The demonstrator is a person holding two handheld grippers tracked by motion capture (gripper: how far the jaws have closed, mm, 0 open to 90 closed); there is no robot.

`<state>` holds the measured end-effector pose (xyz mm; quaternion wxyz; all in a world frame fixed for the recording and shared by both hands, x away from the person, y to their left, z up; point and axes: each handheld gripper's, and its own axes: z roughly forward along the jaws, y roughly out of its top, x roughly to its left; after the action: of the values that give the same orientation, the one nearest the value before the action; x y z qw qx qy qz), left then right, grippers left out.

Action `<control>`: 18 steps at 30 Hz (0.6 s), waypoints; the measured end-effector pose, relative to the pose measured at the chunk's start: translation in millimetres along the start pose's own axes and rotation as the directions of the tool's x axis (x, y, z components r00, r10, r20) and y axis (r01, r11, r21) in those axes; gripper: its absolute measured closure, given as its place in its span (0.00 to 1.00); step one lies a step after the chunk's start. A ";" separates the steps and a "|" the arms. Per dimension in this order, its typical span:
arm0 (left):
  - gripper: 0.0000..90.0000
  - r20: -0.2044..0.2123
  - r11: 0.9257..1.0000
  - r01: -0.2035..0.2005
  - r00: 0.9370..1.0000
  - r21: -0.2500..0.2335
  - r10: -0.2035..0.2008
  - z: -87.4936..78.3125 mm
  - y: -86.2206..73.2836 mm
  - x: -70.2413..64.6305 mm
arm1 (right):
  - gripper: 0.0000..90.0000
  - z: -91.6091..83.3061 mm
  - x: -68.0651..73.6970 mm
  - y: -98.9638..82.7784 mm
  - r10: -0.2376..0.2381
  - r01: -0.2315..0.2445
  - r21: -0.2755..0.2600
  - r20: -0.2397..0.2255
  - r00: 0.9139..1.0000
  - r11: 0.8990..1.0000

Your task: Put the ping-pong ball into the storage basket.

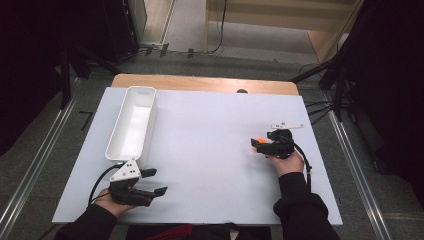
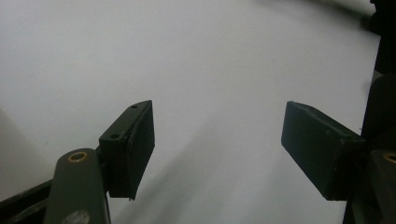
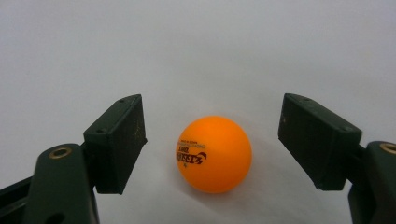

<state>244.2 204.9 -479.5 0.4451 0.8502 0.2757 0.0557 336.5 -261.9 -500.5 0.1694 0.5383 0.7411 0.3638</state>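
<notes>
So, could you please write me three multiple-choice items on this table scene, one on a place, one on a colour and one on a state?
1. Where does the white bin stand on the table?
A. on its left part, ahead of the left tongs
B. at its right edge
C. beside the right tongs

2. What colour is the ball?
A. white
B. orange
C. green

3. How do the right tongs stand to the ball?
A. shut on it
B. open, with a jaw on each side of it and gaps between
C. open, far from it

Answers:
1 A, since the high view shows the bin at the left, just beyond the left tongs.
2 B, as the right gripper view shows it orange with dark print.
3 B, since that view shows white table between each jaw and the ball.
</notes>
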 end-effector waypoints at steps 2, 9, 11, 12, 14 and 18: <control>0.29 0.000 1.000 0.001 1.000 -0.001 -0.001 0.1 0.0 -0.2 | 0.24 1.7 0.2 -1.0 -0.003 0.003 0.008 0.003 1.000 1.000; 0.29 -0.002 1.000 0.001 1.000 0.000 -0.001 0.1 -0.1 -0.1 | 0.28 5.8 1.0 -7.0 -0.015 0.015 0.016 0.016 1.000 1.000; 0.29 -0.001 1.000 0.000 1.000 0.000 0.000 0.1 0.0 -0.1 | 0.28 7.0 0.0 -9.1 -0.006 0.005 0.026 0.020 1.000 1.000; 0.29 -0.001 1.000 0.000 1.000 -0.001 0.000 0.3 -0.1 -0.1 | 0.28 7.5 -1.0 -10.1 -0.007 0.007 0.027 0.017 1.000 1.000; 0.29 0.000 1.000 0.001 1.000 -0.002 -0.001 0.4 0.0 -0.1 | 0.28 8.9 -1.6 -11.6 -0.001 0.000 0.039 0.020 1.000 0.999; 0.29 0.000 1.000 -0.001 1.000 0.000 0.001 0.5 0.1 0.0 | 0.28 11.6 -1.8 -13.4 0.005 -0.006 0.051 0.022 1.000 0.999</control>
<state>244.4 204.5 -479.7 0.4452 0.8502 0.2754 0.0559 335.6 -261.5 -518.3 0.1629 0.5484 0.7468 0.3392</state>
